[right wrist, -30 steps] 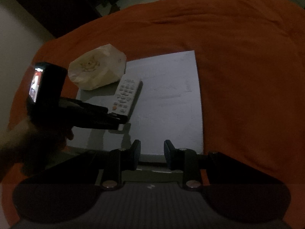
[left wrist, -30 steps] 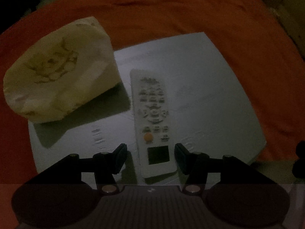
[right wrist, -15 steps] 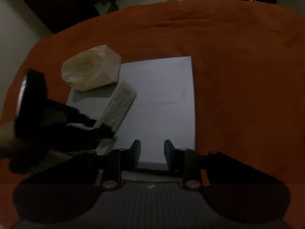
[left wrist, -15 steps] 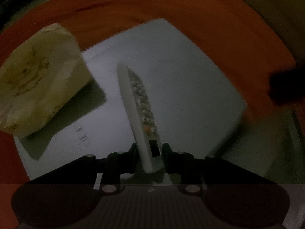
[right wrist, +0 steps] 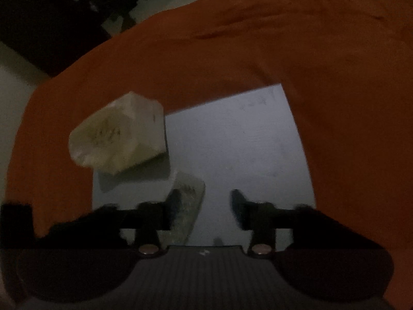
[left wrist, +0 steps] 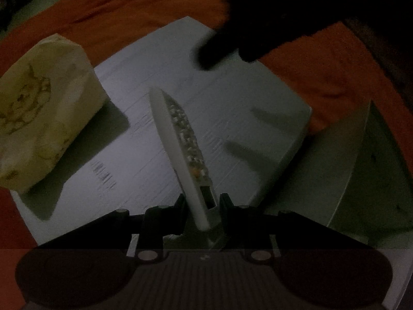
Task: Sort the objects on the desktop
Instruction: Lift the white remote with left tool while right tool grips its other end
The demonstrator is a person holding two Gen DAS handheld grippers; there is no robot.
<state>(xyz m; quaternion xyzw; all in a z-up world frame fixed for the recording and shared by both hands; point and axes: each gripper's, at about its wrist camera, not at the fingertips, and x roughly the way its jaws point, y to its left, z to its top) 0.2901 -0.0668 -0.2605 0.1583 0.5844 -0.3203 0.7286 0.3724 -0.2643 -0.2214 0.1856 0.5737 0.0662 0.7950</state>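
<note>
My left gripper (left wrist: pixel 202 208) is shut on the near end of a white remote control (left wrist: pixel 180 139). The remote is tilted onto its long edge, lifted above a flat white box (left wrist: pixel 232 108). A cream printed pouch (left wrist: pixel 38 108) sits on the box's left corner. In the right wrist view the remote (right wrist: pixel 188 206) lies between the open jaws of my right gripper (right wrist: pixel 204 208), close to the left finger, above the white box (right wrist: pixel 245 142). The pouch (right wrist: pixel 118 134) lies beyond. The right gripper shows as a dark blurred shape (left wrist: pixel 258 25) in the left wrist view.
An orange cloth (right wrist: pixel 258 38) covers the table under the box. A pale grey surface (left wrist: pixel 348 168) shows at the right of the left wrist view. Dark furniture and pale floor (right wrist: pixel 77 13) lie beyond the table's far edge.
My left gripper shut on the remote, tipped it on edge and lifted it. My right gripper opened wider and moved left and forward, so the remote now sits between its jaws.
</note>
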